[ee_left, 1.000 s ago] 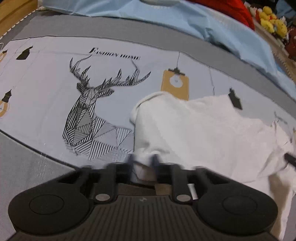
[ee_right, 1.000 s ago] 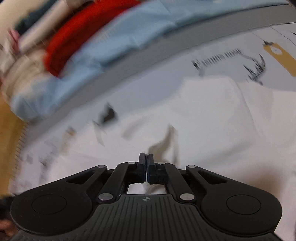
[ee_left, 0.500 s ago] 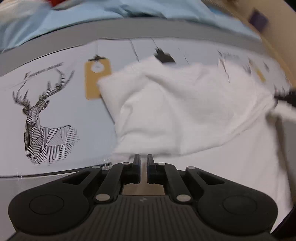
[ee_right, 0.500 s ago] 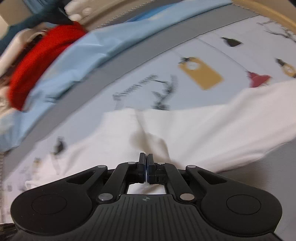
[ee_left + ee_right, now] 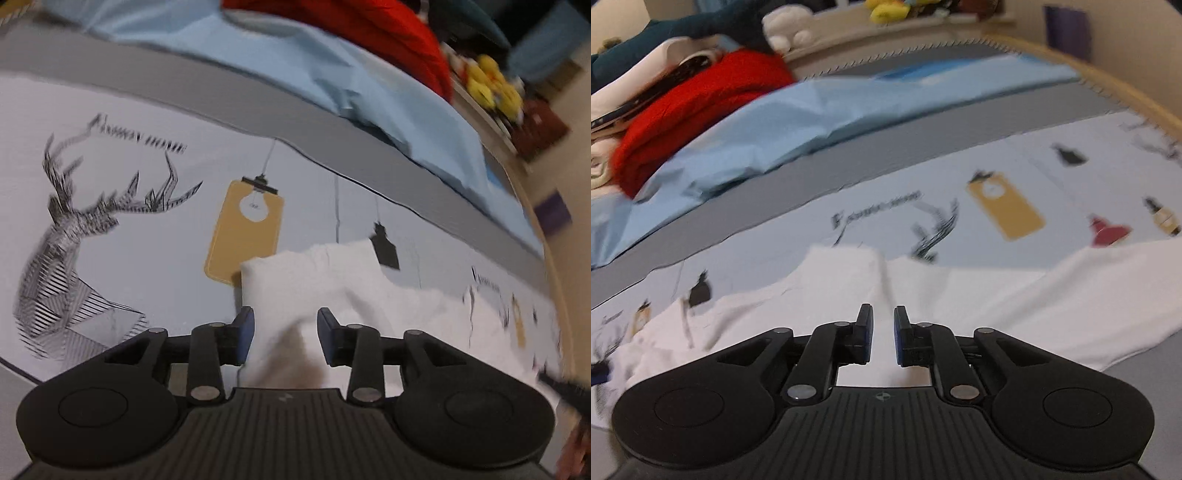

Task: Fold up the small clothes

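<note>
White garment (image 5: 332, 288) is lying spread on the printed sheet (image 5: 147, 258), folded edge toward the deer print (image 5: 74, 258). Left gripper (image 5: 286, 332) jaws are opening, standing well apart with a hump of the cloth rising between them, pads not pressing on it. Right gripper (image 5: 883, 334) jaws are opening too, only a narrow gap so far, cloth lying below and nothing pinched. Reads as the let-go after laying a fold over. To do it well: be letting both sides go fully before lifting, pulling straight up and back so the pads aren't dragging the layer askew. Check the hump under the left jaws is settling flat; if not, be smoothing it outward. Blue sheet (image 5: 849, 110) and red cloth (image 5: 701, 99) are sitting well apart behind.
</note>
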Action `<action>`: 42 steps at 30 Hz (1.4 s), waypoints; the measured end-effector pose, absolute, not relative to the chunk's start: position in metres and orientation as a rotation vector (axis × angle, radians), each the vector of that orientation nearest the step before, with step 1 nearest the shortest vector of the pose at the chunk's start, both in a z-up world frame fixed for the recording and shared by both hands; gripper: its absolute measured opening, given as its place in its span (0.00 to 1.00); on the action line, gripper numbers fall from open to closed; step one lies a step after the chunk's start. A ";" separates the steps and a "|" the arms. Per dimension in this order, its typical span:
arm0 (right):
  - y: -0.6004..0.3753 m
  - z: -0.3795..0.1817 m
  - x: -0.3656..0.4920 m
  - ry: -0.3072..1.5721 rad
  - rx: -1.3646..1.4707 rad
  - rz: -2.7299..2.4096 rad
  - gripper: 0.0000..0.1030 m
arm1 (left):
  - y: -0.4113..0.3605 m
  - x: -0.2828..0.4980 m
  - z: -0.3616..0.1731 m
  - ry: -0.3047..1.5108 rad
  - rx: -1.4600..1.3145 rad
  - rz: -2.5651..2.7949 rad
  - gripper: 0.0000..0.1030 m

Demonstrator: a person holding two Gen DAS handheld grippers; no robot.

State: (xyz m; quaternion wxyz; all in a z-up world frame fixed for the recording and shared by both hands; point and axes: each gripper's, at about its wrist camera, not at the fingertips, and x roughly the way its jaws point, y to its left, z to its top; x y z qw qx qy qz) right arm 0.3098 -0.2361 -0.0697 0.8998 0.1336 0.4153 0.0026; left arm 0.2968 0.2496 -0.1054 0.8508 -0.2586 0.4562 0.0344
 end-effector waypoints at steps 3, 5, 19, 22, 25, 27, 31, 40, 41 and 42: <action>-0.238 -0.083 0.315 0.932 0.317 0.013 0.12 | 0.253 0.308 -0.115 0.934 -0.591 0.100 0.47; -0.239 -0.089 0.318 0.963 0.322 0.024 0.12 | 0.252 0.315 -0.122 0.944 -0.574 0.104 0.33; -0.229 -0.093 0.322 1.001 0.309 0.059 0.12 | 0.264 0.312 -0.123 0.930 -0.553 0.092 0.52; -0.227 -0.092 0.318 1.006 0.299 0.068 0.12 | 0.253 0.317 -0.132 0.946 -0.541 0.053 0.33; -0.228 -0.092 0.318 1.011 0.299 0.070 0.12 | 0.253 0.311 -0.123 0.864 -0.411 0.120 0.03; -0.229 -0.092 0.318 1.010 0.297 0.070 0.12 | 0.265 0.305 -0.114 0.810 -0.428 0.180 0.03; -0.229 -0.096 0.321 1.023 0.283 0.068 0.12 | 0.270 0.303 -0.108 0.870 -0.374 0.202 0.09; -0.228 -0.108 0.323 1.060 0.254 0.034 0.12 | 0.240 0.273 -0.091 1.033 -0.263 0.064 0.34; -0.228 -0.109 0.323 1.063 0.256 0.033 0.12 | 0.238 0.269 -0.099 1.061 -0.270 0.055 0.34; -0.227 -0.110 0.323 1.065 0.254 0.035 0.12 | 0.238 0.266 -0.110 1.103 -0.282 0.026 0.31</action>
